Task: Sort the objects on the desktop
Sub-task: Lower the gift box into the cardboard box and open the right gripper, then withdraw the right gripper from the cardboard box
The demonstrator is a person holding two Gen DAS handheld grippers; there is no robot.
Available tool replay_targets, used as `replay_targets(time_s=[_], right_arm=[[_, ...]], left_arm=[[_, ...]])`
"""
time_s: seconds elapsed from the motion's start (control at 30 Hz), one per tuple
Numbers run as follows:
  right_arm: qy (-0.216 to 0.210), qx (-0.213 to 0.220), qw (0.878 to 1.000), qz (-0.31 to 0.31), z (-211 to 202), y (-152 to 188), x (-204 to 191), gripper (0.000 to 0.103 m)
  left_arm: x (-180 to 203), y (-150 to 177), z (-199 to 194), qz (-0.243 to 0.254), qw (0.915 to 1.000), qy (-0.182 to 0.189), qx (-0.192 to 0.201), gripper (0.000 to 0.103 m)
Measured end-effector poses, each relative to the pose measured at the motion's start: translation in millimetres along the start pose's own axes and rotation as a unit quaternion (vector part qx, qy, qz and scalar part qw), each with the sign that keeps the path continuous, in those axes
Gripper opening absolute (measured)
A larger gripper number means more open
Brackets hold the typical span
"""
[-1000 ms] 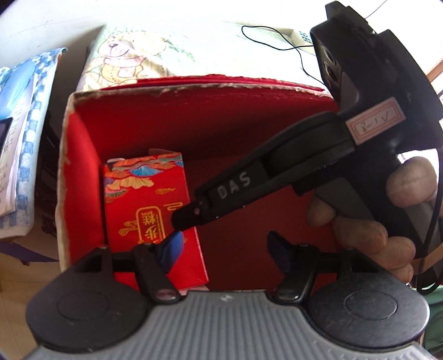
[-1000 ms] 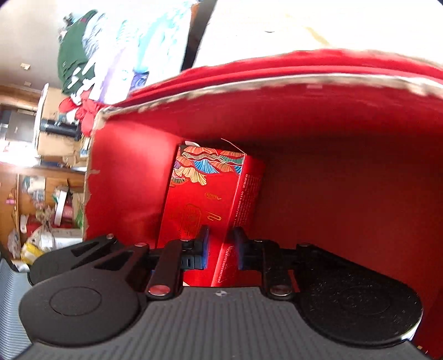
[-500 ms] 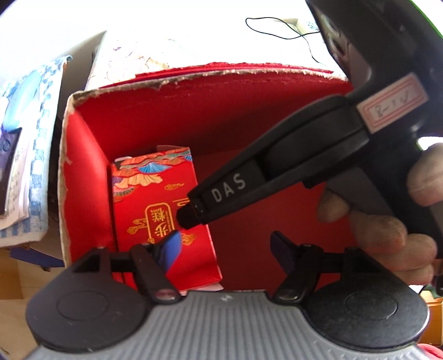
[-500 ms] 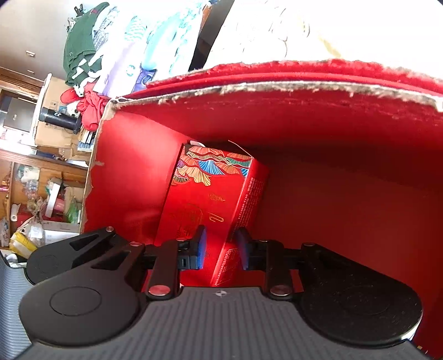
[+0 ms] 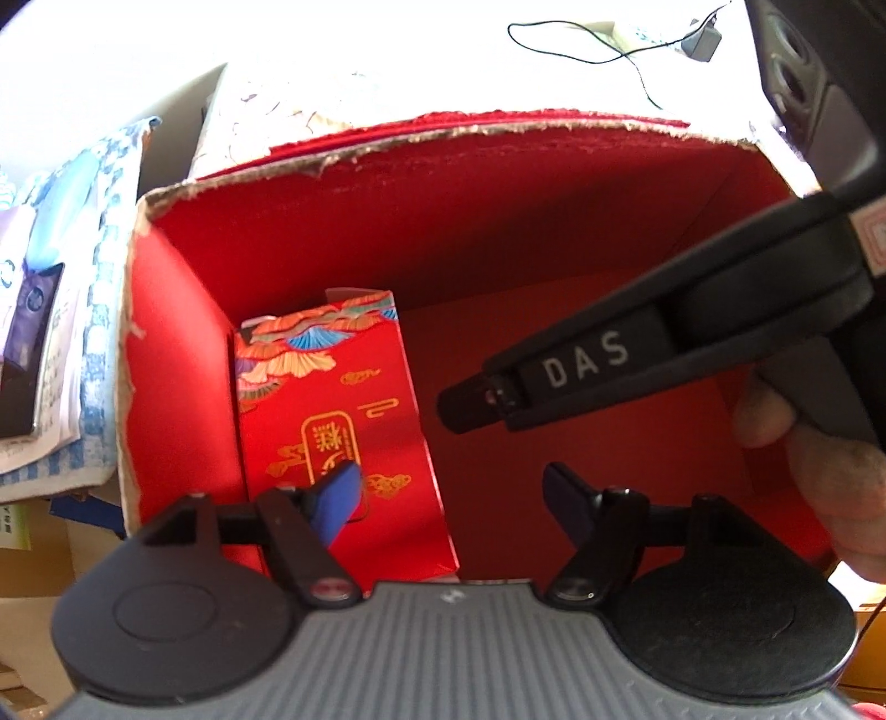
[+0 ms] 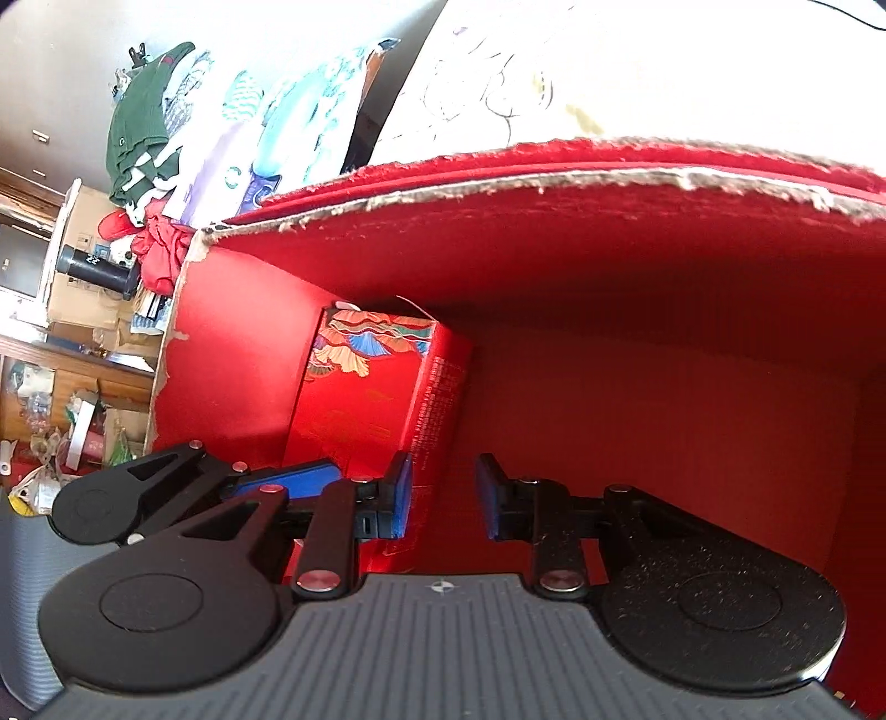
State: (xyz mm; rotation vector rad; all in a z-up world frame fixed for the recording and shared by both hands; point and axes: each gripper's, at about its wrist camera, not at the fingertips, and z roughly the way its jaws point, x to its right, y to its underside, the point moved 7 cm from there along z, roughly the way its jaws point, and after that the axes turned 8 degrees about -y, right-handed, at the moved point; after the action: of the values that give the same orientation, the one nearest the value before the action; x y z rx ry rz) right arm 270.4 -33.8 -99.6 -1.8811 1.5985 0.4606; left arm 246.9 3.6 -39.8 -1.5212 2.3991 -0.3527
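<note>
Both views: a decorated red carton stands against the left wall of the open red box. Left gripper and right gripper hover with fingers spread, empty. Only the left view shows the hand; only the right shows the clothes pile.

Cable: a thin black cable with a plug, upper right of the left wrist view.
Clothes: heaped clothes, green on top, upper left of the right wrist view.
Papers: a blue-and-white stack of papers, left edge.
Cardboard boxes: cardboard boxes, left edge of the right wrist view.
</note>
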Motion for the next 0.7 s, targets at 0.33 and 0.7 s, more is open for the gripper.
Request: replay_targets(time_s=[0.33,0.7], right_arm=[[0.036,0.037,0.999,-0.004,-13.1,2.3,4.5,0.029],[0.098,0.079,0.992,-0.003,-38.0,17.9,10.5,0.029]], left_arm=[[7.5,-4.0,-4.5,0.003,0.9995,-0.03,-0.008,0.073],[0.9,-9.6,-16.2,-0.001,0.9988,-0.048,-0.001,0.072]])
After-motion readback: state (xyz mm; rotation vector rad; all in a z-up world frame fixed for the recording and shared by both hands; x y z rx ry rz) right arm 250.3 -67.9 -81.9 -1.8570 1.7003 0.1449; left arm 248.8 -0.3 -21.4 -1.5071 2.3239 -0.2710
